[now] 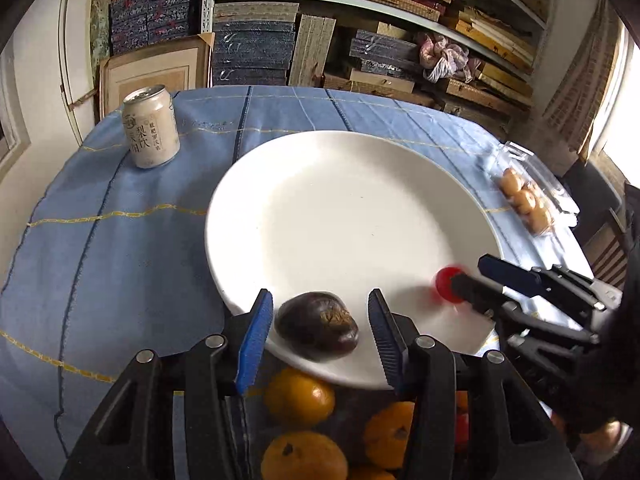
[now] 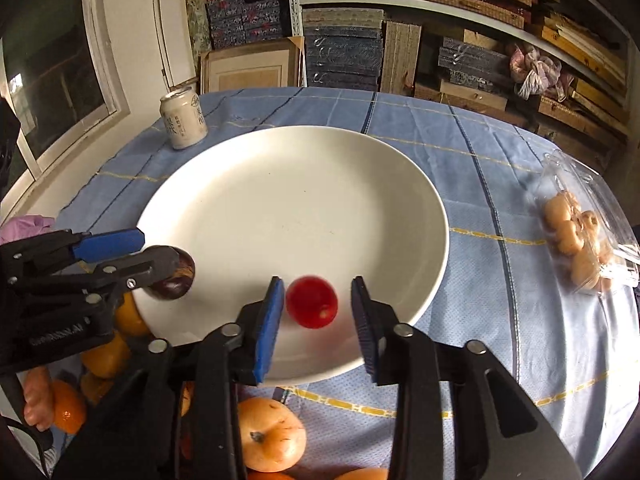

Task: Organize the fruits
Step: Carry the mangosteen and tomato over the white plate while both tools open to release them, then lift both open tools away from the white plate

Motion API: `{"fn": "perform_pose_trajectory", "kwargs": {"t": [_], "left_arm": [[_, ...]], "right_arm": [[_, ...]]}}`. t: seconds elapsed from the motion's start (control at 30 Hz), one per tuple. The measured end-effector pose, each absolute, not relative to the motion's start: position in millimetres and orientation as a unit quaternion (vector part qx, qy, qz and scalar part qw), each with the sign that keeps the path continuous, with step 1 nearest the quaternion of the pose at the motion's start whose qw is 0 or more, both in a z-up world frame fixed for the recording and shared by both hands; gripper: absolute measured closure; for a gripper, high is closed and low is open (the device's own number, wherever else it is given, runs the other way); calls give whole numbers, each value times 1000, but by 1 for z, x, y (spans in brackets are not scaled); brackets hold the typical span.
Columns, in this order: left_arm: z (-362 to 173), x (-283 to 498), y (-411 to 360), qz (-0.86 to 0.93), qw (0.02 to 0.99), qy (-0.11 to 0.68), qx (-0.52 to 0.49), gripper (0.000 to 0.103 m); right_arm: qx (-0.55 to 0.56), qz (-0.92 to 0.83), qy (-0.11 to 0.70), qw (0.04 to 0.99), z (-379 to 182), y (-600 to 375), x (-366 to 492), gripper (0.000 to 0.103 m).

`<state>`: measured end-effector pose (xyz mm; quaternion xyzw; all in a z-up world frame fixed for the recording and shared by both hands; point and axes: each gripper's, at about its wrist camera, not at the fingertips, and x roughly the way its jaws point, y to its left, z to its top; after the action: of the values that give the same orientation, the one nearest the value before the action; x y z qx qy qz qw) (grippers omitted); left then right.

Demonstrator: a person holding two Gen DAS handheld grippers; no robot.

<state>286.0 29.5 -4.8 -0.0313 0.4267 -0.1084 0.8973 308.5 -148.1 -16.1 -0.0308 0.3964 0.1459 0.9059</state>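
- The left gripper (image 1: 320, 322) has its fingers apart. A dark purple passion fruit (image 1: 317, 326) lies between them on the near rim of the white plate (image 1: 344, 208), clear of both blue pads.
- The right gripper (image 2: 316, 312) also stands with its fingers spread. A red cherry tomato (image 2: 311, 302) sits between them on the plate, with a gap to each pad.
- Beneath and behind both pairs of fingers lie several oranges (image 2: 270, 434) on the blue checked tablecloth (image 1: 120, 240).
- Well beyond the left fingers, to their left, a pale drink can (image 1: 150, 126) stands upright.
- Off to the right of the right fingers lies a clear plastic pack of pale round fruits (image 2: 576, 236).
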Motion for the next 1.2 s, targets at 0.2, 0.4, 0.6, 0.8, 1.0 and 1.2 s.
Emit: {"fn": "perform_pose_trajectory", "kwargs": {"t": [0.2,0.4,0.6,0.8,1.0,1.2], "left_arm": [[14,275,37,-97,910,402,-34,34],[39,229,59,-54,927,370,-18,17],[31,160,81,-22,935,354,-18,7],[-1,122,91,-33,932,358,-43,7],[-15,110,87,-35,935,352,-32,7],[-26,103,70,-54,930,363,17,7]], "right_arm": [[-27,135,381,914,-7,-152,296,29],[-24,143,316,937,38,-173,244,4],[-37,122,311,942,35,-207,192,4],[98,192,172,961,18,-265,141,4],[181,212,196,940,0,-289,152,4],[76,168,175,967,6,-267,133,4]]}}
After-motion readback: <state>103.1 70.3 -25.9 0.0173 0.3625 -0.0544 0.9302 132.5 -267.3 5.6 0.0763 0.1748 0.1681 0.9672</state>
